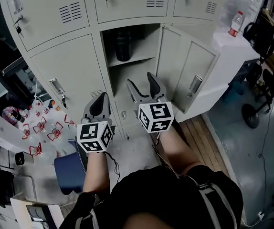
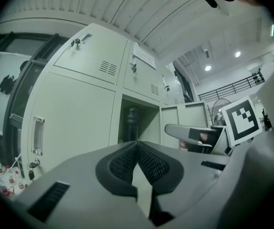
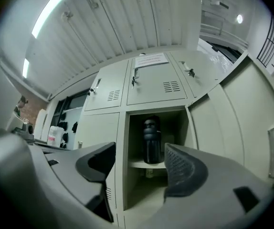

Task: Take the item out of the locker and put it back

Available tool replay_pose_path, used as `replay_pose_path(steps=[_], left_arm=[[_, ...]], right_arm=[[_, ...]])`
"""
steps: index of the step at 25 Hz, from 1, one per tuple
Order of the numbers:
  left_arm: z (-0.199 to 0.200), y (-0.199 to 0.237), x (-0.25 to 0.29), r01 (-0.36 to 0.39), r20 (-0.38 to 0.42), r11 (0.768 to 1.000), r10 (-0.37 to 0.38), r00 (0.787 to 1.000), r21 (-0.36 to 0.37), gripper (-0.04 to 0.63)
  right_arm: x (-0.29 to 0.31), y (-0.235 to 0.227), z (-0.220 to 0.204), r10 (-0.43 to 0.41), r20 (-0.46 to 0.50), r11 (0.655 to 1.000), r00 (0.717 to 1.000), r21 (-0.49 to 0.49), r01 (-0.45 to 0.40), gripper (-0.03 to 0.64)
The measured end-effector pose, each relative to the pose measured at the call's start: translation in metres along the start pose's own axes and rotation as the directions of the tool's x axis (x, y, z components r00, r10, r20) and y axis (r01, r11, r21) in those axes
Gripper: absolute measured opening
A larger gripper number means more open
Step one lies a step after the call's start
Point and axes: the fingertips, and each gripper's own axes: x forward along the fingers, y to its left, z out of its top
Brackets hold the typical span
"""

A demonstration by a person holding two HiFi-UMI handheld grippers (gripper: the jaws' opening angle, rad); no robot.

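Note:
A dark bottle (image 1: 122, 44) stands upright on the shelf (image 1: 137, 59) of the open locker, whose door (image 1: 187, 75) is swung out to the right. In front of the lower part of that locker my right gripper (image 1: 141, 80) is open with nothing between its jaws. In the right gripper view the bottle (image 3: 151, 140) shows in the gap of the right gripper (image 3: 139, 168), well beyond the jaws. My left gripper (image 1: 101, 97) is shut and empty, low and left of the opening. In its own view the left gripper (image 2: 137, 159) has its pads pressed together, and the bottle (image 2: 132, 123) is far ahead.
Closed locker doors (image 1: 70, 66) surround the open one. Several small red-labelled bottles (image 1: 41, 125) lie on the floor at the left, beside a blue bin (image 1: 70, 171). A white cabinet (image 1: 232, 46) with a bottle (image 1: 235, 24) on it stands at the right, near a fan base (image 1: 249, 114).

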Motion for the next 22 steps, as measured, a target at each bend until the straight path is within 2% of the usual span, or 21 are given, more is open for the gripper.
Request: replay_pose_path(steps=[9,14,22], left_arm=[[0.001,0.021,0.0,-0.079,0.0,0.997,0.079,0.997,0.018,0.011],[0.002,0.036,-0.01,-0.134,0.0,0.991,0.134,0.991,0.021,0.011],[0.0,0.056,-0.032,-0.225,-0.015,0.974,0.225,0.974,0.031,0.011]], right_arm=[[0.08,-0.01,-0.004,0.048,-0.036,0.999,0.998,-0.021,-0.048,0.356],[0.136,-0.027,-0.007,0.063,-0.087,0.998,0.994,0.015,-0.062,0.371],[0.203,-0.048,-0.028,0.053,-0.186,0.999,0.981,0.003,-0.053,0.397]])
